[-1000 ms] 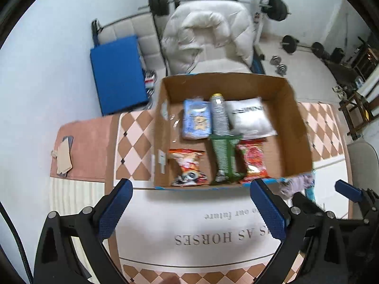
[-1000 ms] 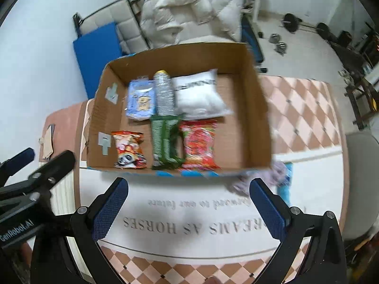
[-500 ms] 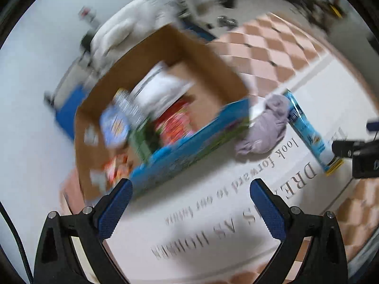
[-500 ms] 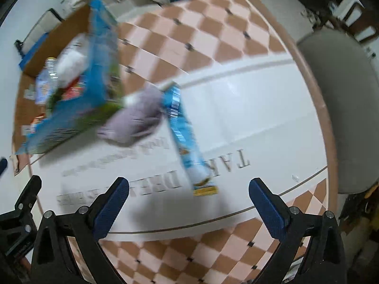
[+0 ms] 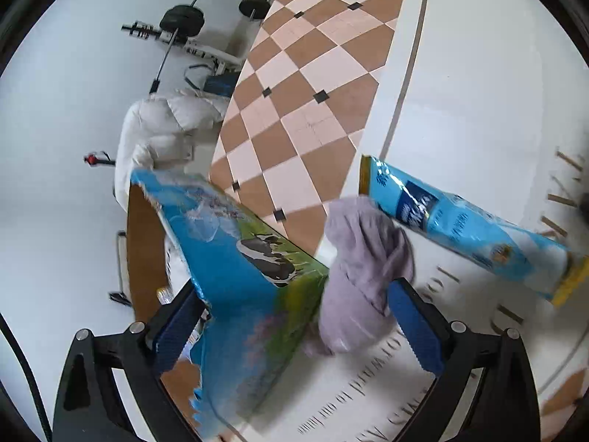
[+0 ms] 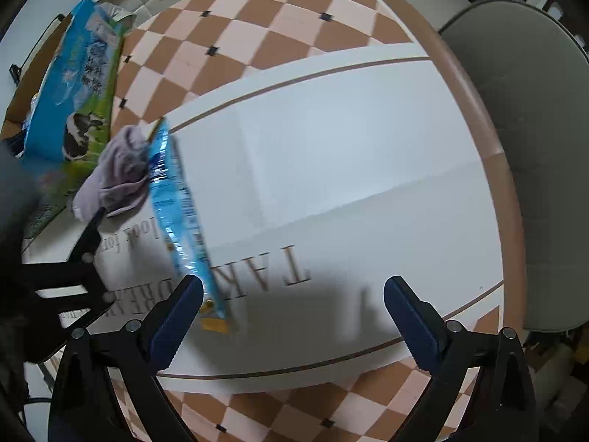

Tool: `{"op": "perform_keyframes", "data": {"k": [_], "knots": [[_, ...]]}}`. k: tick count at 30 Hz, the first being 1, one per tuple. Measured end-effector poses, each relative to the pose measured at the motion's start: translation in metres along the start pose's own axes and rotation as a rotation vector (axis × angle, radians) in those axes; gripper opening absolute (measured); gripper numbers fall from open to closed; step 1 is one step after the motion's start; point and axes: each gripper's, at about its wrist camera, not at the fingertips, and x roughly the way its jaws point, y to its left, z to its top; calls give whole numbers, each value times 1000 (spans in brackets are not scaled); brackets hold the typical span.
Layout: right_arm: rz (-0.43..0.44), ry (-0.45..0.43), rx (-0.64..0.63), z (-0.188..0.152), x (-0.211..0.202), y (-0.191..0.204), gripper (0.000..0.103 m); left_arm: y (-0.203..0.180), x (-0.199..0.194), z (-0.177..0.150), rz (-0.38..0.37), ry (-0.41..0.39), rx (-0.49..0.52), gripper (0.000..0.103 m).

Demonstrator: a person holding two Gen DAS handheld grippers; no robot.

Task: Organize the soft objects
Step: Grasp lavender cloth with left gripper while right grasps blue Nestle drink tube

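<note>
Left wrist view: the left gripper (image 5: pixel 294 326) is seen with its blue-padded fingers spread wide and nothing clasped between them. Between the fingers, toward 12 o'clock, the printed outer wall of a cardboard box (image 5: pixel 243 258) is seen, blue and green with a cow on it. Touching that wall at its 3 o'clock side, a crumpled lilac cloth (image 5: pixel 359 265) lies on the table mat (image 5: pixel 478 92). The right-hand finger pad sits just beside the cloth; whether it touches cannot be told. From the cloth toward 3 o'clock a long blue packet (image 5: pixel 467 228) is stretched, one end against the cloth.

In the right wrist view the right gripper (image 6: pixel 294 320) is likewise released, fingers wide apart over the white, lettered part of the mat. The packet (image 6: pixel 176 206) runs from 10 o'clock down to the left finger, its yellow-edged end just beside that pad. The cloth (image 6: pixel 117 173) is bunched at 10 o'clock between packet and box (image 6: pixel 73 92). A padded chair (image 6: pixel 530 147) stands at 2 o'clock beyond the table edge.
</note>
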Motion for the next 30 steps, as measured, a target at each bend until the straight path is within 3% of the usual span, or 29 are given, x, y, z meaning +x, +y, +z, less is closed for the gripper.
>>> {"op": "perform_keyframes", "data": {"k": [2,6,11,15,22,26,30], "knots": [[11,6,10,1,2,-7,100,1,5,3,-32,15,9,100],[25,11,6,0,4,-12,100,-2,11,3,-13,13,39,99],[34,11,-3,4,2,-9,100,-6,5,-4,70,-1,49,82],[39,1,-25,9,1,-1,100,-7,-9,-14,148,-48,17,82],[1,15,-80,3,6,12,99,-20,-10,-19,158,-83,62,82],[1,29,-66,1,8,3,99,-17,-14,-18,134,-95,63,82],[5,31,-41,-2,3,-14,99,-22,-27,-27,175,-135,105,82]]}}
